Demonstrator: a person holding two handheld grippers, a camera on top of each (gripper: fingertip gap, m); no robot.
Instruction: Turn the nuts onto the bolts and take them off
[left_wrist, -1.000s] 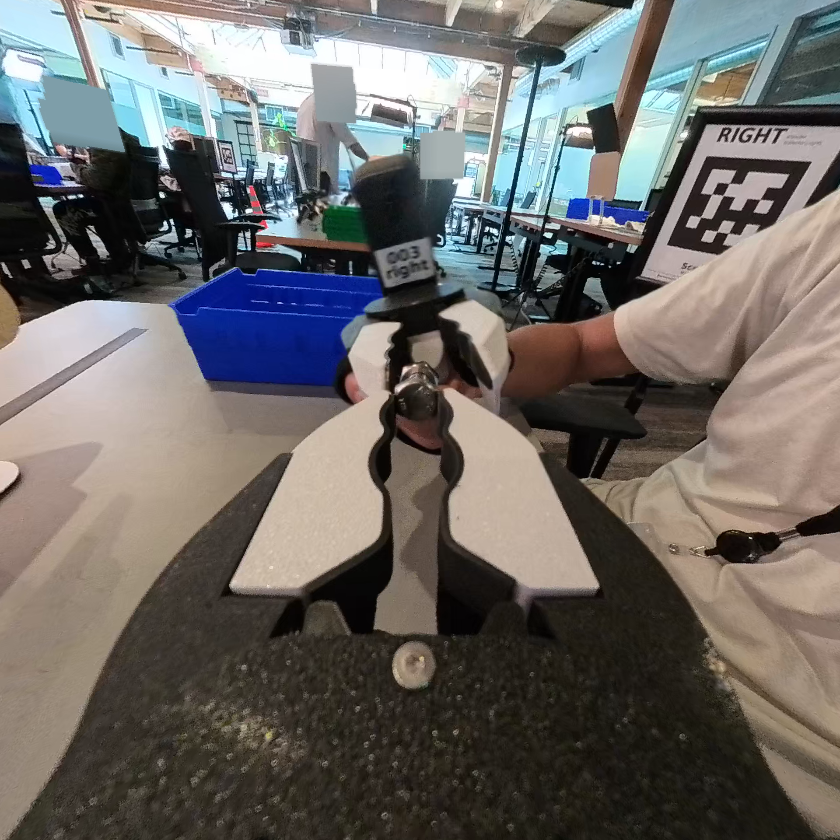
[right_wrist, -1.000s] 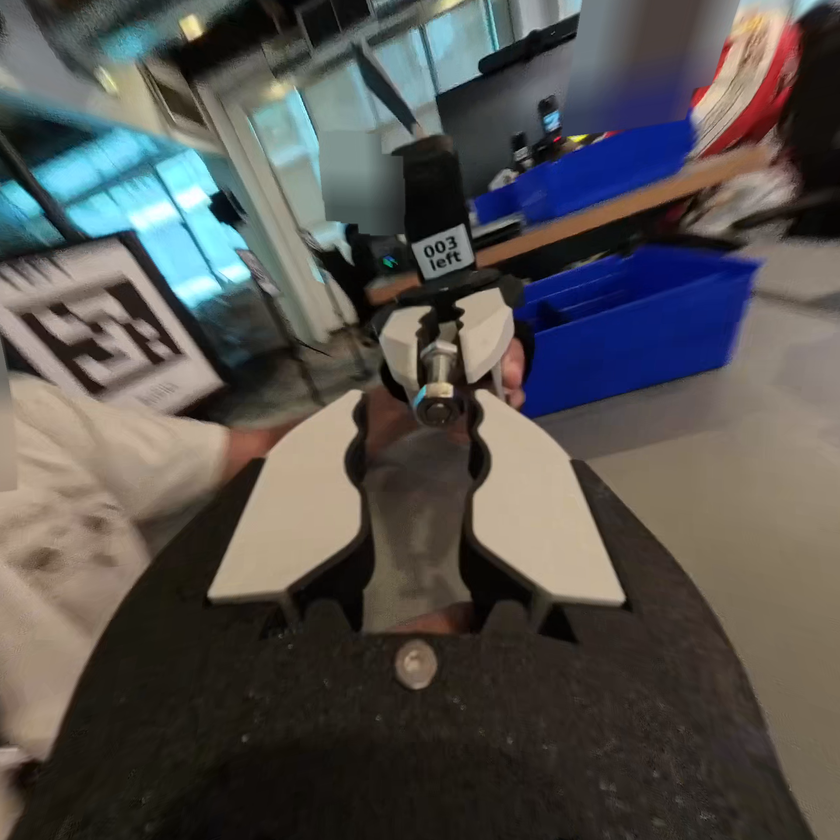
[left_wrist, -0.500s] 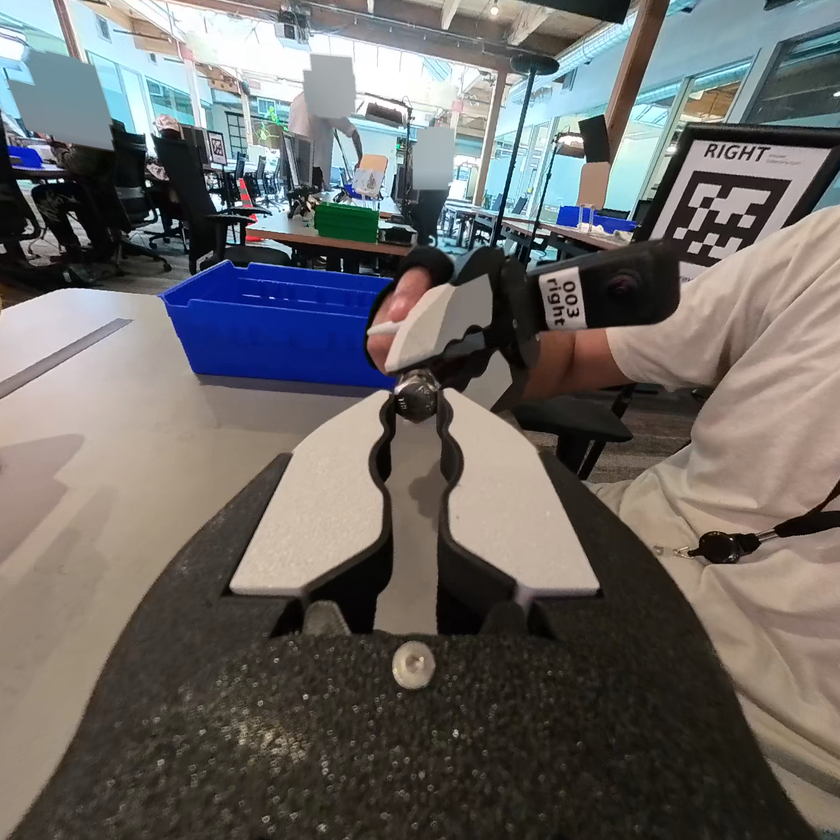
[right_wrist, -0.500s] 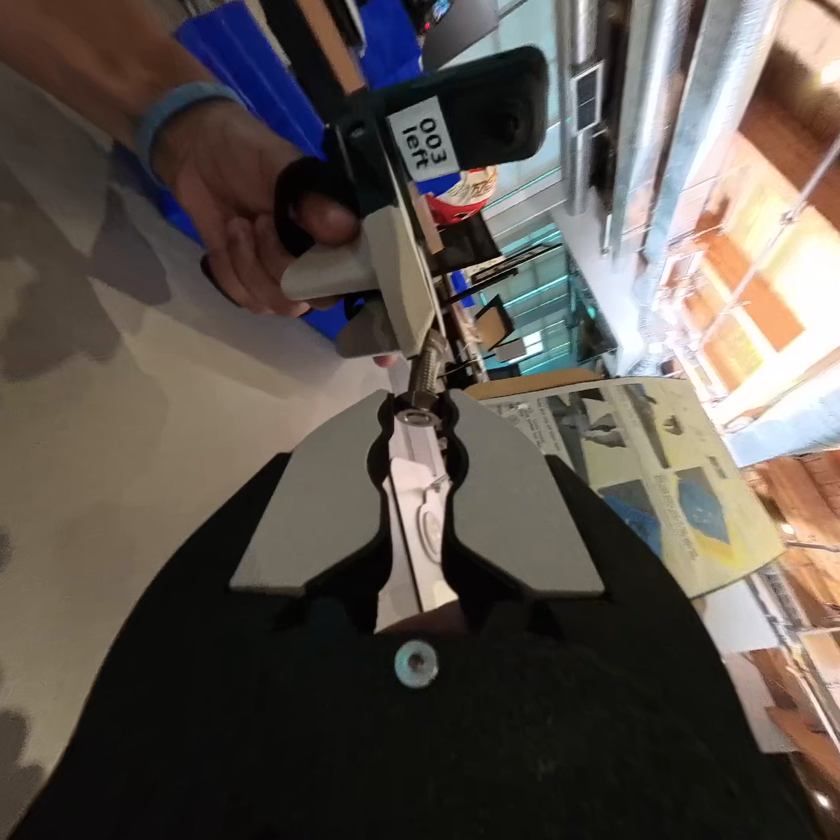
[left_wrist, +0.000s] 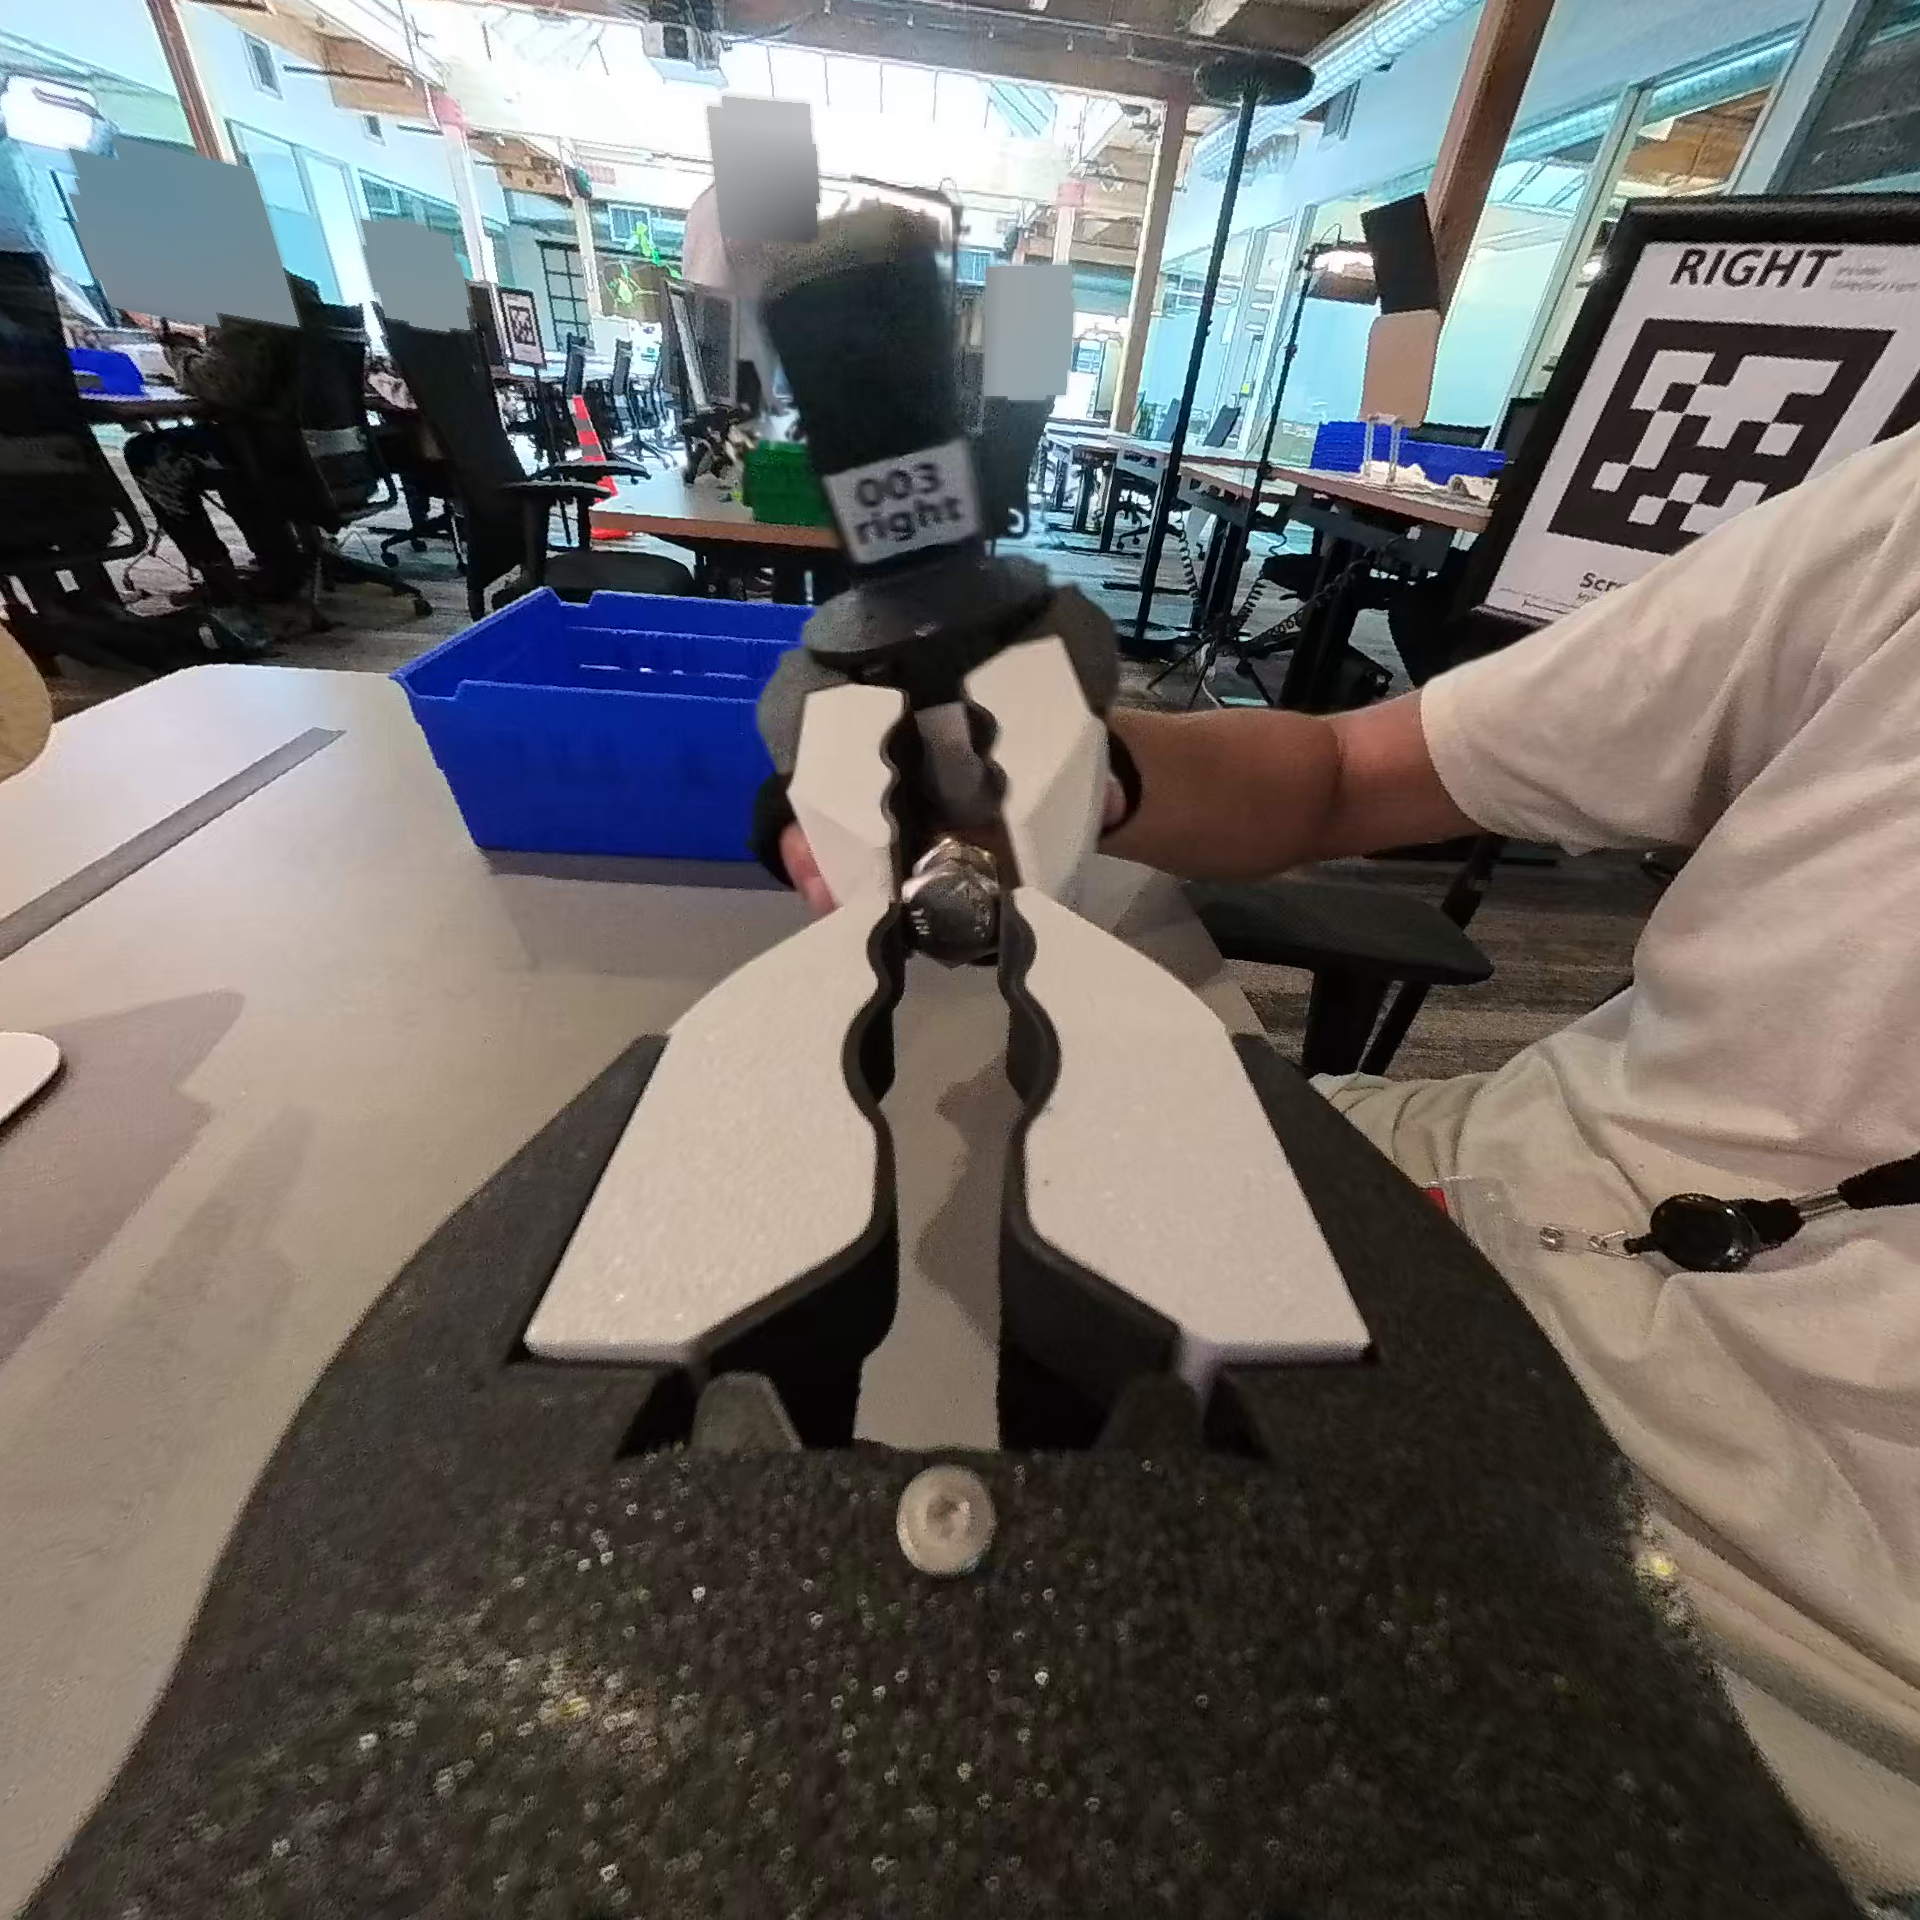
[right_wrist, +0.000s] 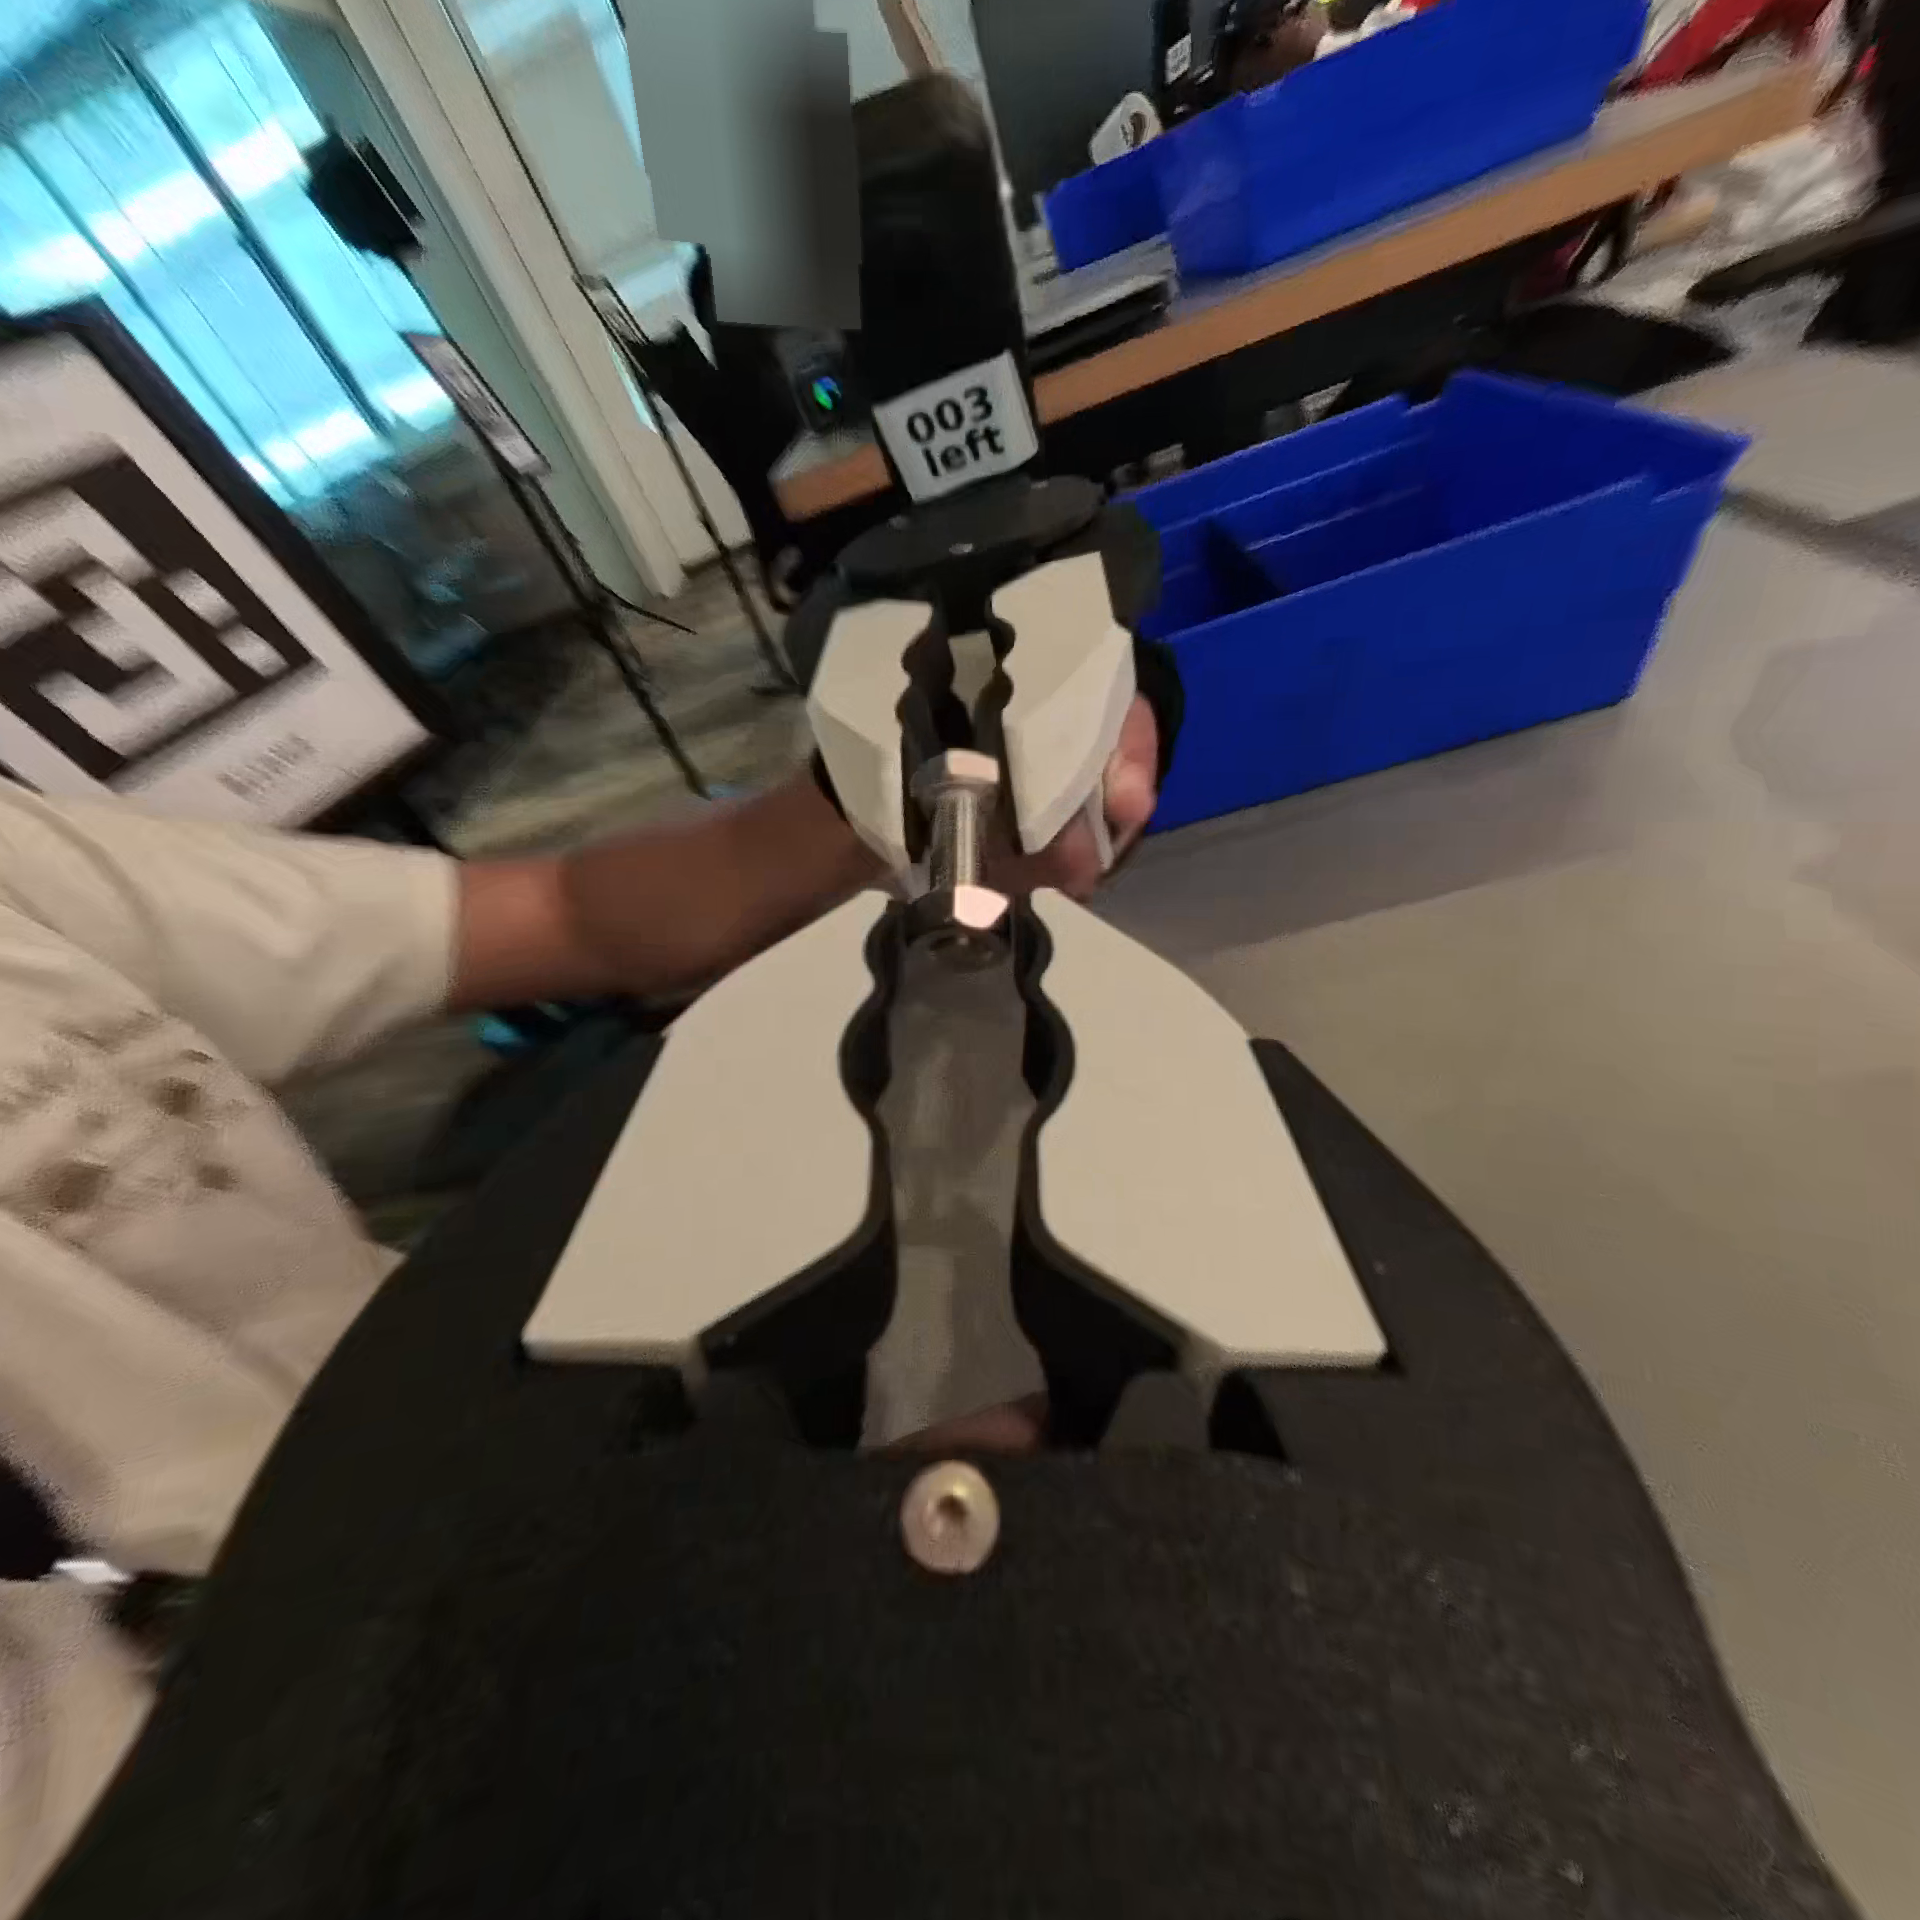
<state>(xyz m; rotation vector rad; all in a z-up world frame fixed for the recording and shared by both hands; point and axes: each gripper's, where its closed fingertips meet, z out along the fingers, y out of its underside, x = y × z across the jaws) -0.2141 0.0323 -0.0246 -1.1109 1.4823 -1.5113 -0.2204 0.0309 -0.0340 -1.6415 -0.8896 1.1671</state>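
Note:
In the left wrist view my left gripper (left_wrist: 951, 920) is shut on the hex head of a steel bolt (left_wrist: 948, 896), held above the grey table (left_wrist: 312, 987). My right gripper (left_wrist: 943, 831) faces it tip to tip, upright, just behind the bolt head. In the right wrist view my right gripper (right_wrist: 958, 925) is shut on a nut (right_wrist: 964, 912) threaded on the end of the bolt (right_wrist: 951, 831). The bolt shaft runs from the nut to its head between the fingers of the left gripper (right_wrist: 961, 821).
A blue bin (left_wrist: 613, 748) stands on the table behind the grippers and also shows in the right wrist view (right_wrist: 1455, 644). A person's forearm (left_wrist: 1278, 790) reaches in from the right. A framed marker board (left_wrist: 1714, 436) stands at the right. A white object (left_wrist: 21, 1070) lies at the left edge. Both grippers' tips are close together, under 4 cm apart. Both grippers' tips are roughly 40 cm from the white object (left_wrist: 21, 1070).
The right gripper rolled over onto its side around the bolt half a second ago and is now upright again, still on the nut. The left gripper stayed shut on the bolt head.

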